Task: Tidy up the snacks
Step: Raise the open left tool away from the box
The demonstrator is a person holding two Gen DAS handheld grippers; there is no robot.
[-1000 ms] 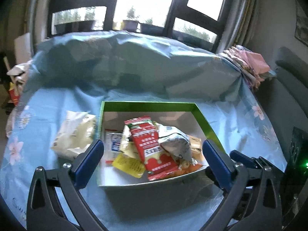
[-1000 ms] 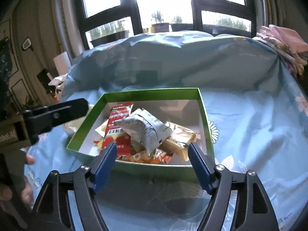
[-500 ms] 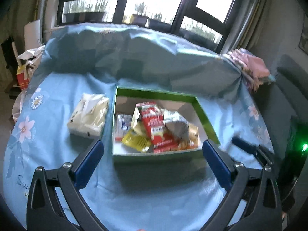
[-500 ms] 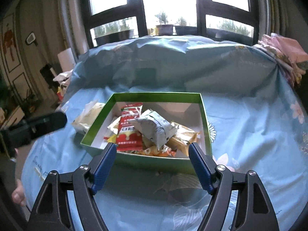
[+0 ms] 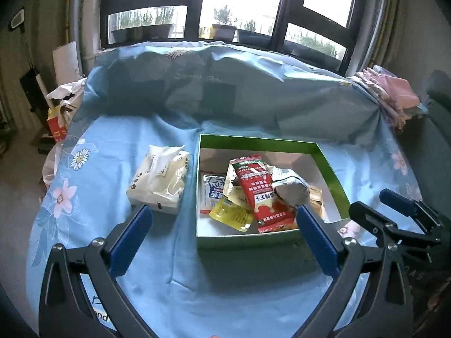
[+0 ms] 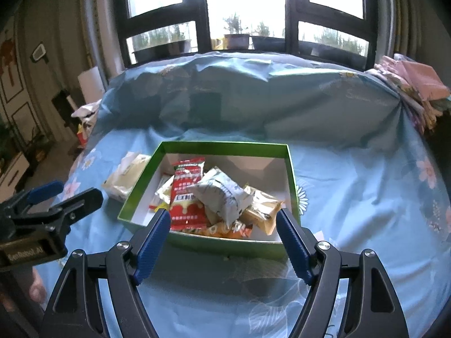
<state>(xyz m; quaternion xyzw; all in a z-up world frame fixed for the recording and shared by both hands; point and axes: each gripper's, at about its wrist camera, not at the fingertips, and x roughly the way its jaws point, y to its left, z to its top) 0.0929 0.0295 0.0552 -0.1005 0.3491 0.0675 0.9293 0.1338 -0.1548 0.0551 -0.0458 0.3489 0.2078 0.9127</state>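
A green box [image 5: 328, 166] [image 6: 225, 146] sits on the blue flowered sheet and holds several snack packs: a red pack [image 5: 258, 188] [image 6: 186, 197], a silver-white pack [image 5: 290, 188] [image 6: 222, 194], a yellow pack [image 5: 234, 215] and tan packs [image 6: 263, 211]. A cream packet [image 5: 159, 180] [image 6: 124, 180] lies on the sheet left of the box. My left gripper [image 5: 222, 219] is open and empty, hovering in front of the box and packet. My right gripper [image 6: 222, 222] is open and empty too, just before the box's near wall.
A bedding roll under the blue sheet [image 5: 225, 93] rises behind the box. Folded pink cloth [image 5: 391, 95] lies at the far right. A red carton [image 5: 57, 126] and white bags sit beyond the left edge. Dark window frames fill the back.
Both grippers have pulled back and risen from the box, which now looks smaller and farther. The left view has shifted, bringing the cream packet more to the middle. Jaws stay as wide.
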